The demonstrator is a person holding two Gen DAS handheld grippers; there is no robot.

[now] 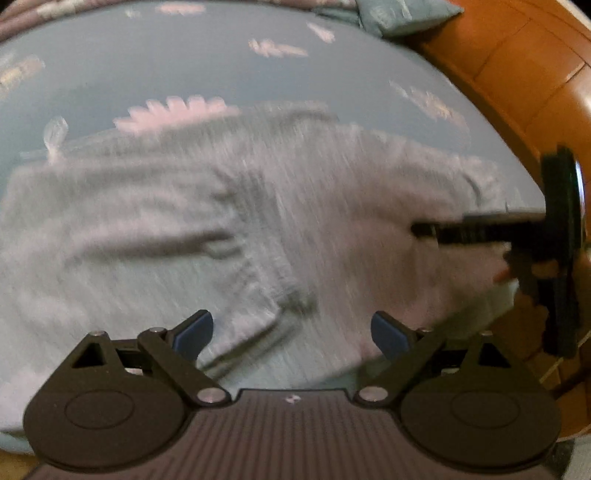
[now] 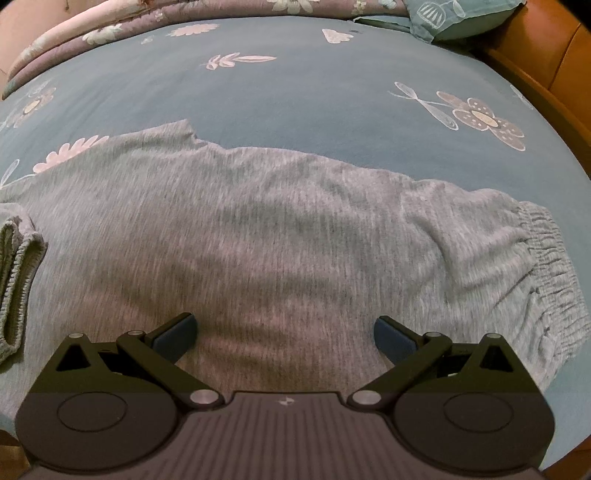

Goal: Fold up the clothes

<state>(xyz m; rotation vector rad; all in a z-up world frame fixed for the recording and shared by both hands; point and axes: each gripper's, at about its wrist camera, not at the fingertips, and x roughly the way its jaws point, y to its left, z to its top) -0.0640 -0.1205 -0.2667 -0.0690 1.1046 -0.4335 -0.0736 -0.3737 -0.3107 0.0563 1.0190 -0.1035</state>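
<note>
Grey knit trousers [image 2: 280,229] lie flat on a blue floral bedsheet [image 2: 295,96]. Landmark for all places below: the gathered elastic waistband [image 2: 554,254].

Right wrist view: the garment's long axis runs across the picture, left to right. The waistband sits at the right end, so the waist points right, toward the orange wooden bed frame [image 2: 546,77]. The leg end runs off to the left, well apart from the waistband. A ribbed cuff [image 2: 16,273] lies at that far left edge, doubled back on the cloth. Beyond the waistband, at the top right corner of the bed, is a teal pillow [image 2: 461,18]. A mauve floral quilt [image 2: 110,22] lies along the far edge, well away from the waistband.

Right gripper [image 2: 284,338]: fingers spread wide, nothing between the blue pads [image 2: 173,338]. It hangs over the middle of the cloth, left of the waistband.

Left wrist view is heavily motion-blurred. The trousers [image 1: 258,206] fill the middle; folds show, but I cannot tell the waistband from the legs here. Left gripper [image 1: 291,334]: fingers wide apart, empty, above the near edge of the cloth. The black shape at the right edge is probably the right gripper [image 1: 421,229] seen side-on, over the cloth.
</note>
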